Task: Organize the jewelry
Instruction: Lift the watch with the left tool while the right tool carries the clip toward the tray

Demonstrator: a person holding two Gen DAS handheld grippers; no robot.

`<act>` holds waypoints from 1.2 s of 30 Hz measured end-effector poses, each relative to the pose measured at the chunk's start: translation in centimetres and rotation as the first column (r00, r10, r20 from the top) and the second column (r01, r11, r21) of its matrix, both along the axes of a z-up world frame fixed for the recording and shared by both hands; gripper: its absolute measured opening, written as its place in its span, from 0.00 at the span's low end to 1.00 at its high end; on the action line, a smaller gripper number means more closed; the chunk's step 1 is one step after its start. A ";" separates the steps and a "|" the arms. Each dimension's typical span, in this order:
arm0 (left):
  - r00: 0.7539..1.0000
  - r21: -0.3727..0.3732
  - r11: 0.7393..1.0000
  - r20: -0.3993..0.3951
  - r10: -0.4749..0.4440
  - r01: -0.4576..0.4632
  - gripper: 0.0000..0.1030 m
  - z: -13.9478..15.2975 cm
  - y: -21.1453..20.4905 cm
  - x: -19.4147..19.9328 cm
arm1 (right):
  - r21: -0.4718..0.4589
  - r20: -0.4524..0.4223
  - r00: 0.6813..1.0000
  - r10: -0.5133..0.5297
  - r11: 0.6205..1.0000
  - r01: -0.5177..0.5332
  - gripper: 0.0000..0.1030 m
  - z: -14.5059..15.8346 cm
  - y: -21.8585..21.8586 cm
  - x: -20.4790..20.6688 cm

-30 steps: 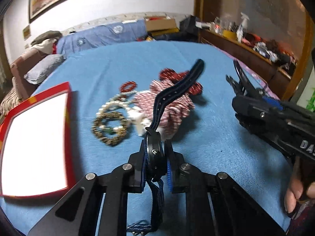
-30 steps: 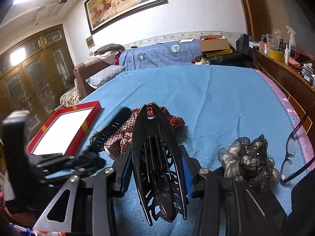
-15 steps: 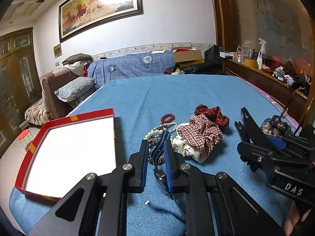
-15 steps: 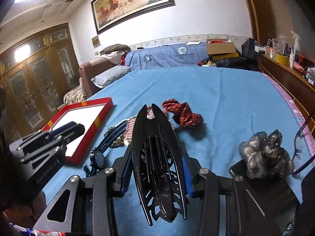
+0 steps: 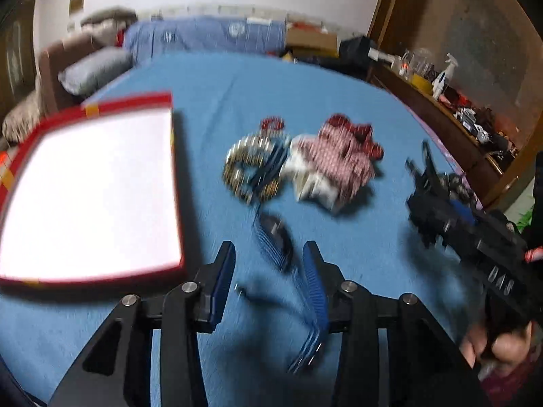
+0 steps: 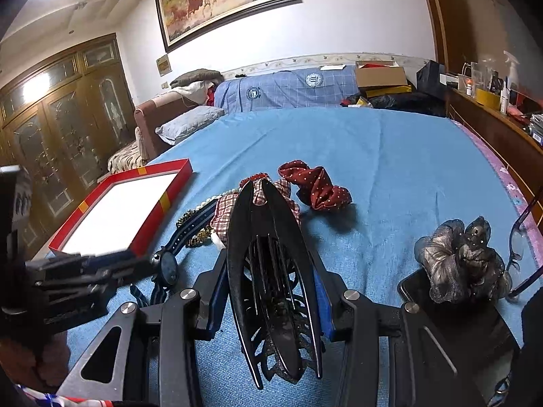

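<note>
My left gripper [image 5: 268, 264] is open above the blue bedspread; the view is blurred. A dark blue wristwatch [image 5: 276, 234] lies on the bedspread between and just ahead of its fingers, its strap running toward the beaded bracelets [image 5: 249, 166]. The watch also shows in the right wrist view [image 6: 169, 268]. My right gripper [image 6: 271, 271] is shut on a large black hair claw clip [image 6: 271, 264]. It shows in the left wrist view [image 5: 431, 186] at the right. A red box with a white lining [image 5: 85, 190] lies at the left.
A plaid scrunchie [image 5: 339, 159] and a red dotted scrunchie [image 6: 315, 186] lie beyond the bracelets. A grey scrunchie [image 6: 461, 257] sits on a dark phone [image 6: 451, 339] at the right, with eyeglasses [image 6: 524, 234] beside it. A wooden shelf with bottles [image 6: 492, 115] borders the bed's right side.
My left gripper has opened and let go of the watch, which now lies on the bedspread. The left view has tilted downward. The right gripper still holds the claw clip.
</note>
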State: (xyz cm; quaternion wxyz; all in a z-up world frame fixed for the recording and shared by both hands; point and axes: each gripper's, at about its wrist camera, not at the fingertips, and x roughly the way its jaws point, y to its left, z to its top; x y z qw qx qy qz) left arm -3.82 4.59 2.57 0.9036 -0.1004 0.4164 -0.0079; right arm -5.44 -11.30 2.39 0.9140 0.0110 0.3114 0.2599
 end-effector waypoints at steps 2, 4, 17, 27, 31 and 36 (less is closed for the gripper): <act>1.000 -0.006 1.000 -0.027 0.004 -0.004 0.39 -0.9 0.4 -0.6 | 0.005 0.000 1.000 0.003 1.000 -0.003 0.46 0.0 0.0 0.0; 0.999 -0.006 1.000 -0.048 0.001 -0.002 0.39 -1.7 0.3 -0.5 | 0.005 0.003 1.000 0.008 1.000 -0.008 0.46 -0.1 0.1 -0.2; 1.000 -0.019 1.000 -0.022 0.000 0.000 0.52 -0.4 -1.5 1.9 | 0.009 0.013 1.000 0.010 1.000 -0.011 0.46 -0.2 -0.3 -0.8; 0.998 0.009 0.999 -0.060 -0.031 0.032 0.62 -1.5 -2.9 5.1 | 0.026 0.012 1.000 0.005 1.000 -0.006 0.46 0.1 -0.6 -0.9; 0.995 0.063 0.995 -0.070 -0.067 0.072 0.46 -2.3 -4.7 6.4 | 0.030 0.007 1.000 0.005 1.000 -0.005 0.46 0.3 -0.7 -0.7; 0.995 0.119 0.990 -0.069 -0.067 0.075 0.39 -2.5 -5.5 6.4 | 0.041 0.007 1.000 0.003 0.999 -0.003 0.46 0.4 -1.1 -0.7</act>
